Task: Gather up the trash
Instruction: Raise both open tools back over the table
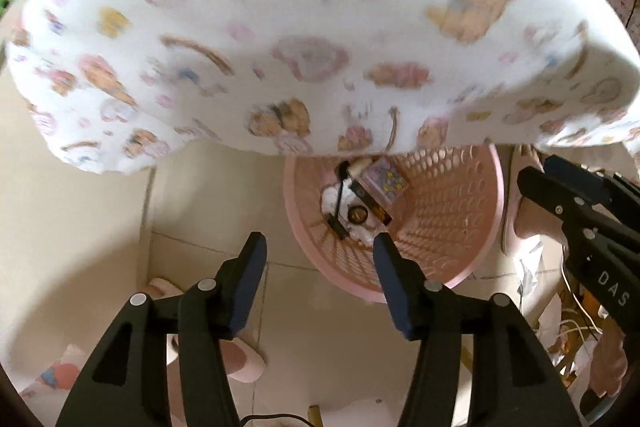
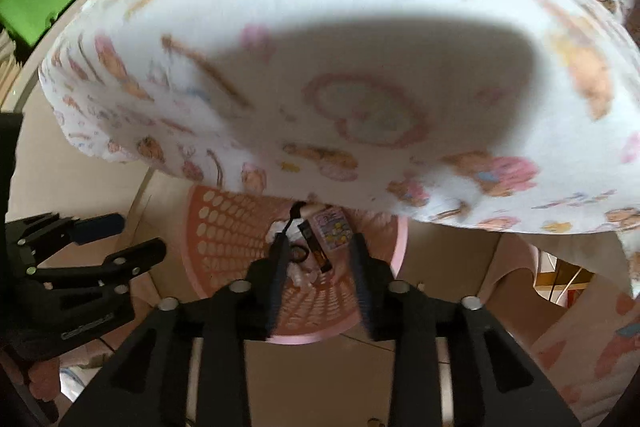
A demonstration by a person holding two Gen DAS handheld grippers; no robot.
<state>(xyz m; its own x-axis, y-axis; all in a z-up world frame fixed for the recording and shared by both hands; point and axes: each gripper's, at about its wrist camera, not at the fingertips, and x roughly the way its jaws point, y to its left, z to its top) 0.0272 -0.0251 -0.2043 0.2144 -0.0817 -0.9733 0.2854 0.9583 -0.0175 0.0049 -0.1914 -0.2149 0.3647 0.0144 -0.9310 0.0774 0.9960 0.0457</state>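
One white sheet (image 1: 320,27) printed with bears and pink hearts is hanging over the top half of both views, blurred, its lower edge covering the 12 o'clock rim of the basket. One round pink perforated basket (image 1: 448,227) is standing on the beige tiled floor (image 1: 80,207) below the sheet, and the trash is lying at its bottom: a small purple printed carton (image 1: 386,179) at 12 o'clock, a dark strip-shaped wrapper (image 1: 374,203) just beside it, a thin black stick (image 1: 340,195) crossing white crumpled paper (image 1: 334,195) at 9 o'clock, and a small round dark-rimmed piece (image 1: 357,215) near the middle; exact count beyond these five I cannot tell. Two grippers are pointing down over the basket. The left gripper (image 1: 318,245) is standing with jaws apart and nothing between them. The right gripper (image 2: 318,247) is likewise standing parted, narrower, empty, framing the trash below. One pink slipper (image 1: 240,359) is lying on the floor at 7 o'clock of the basket.
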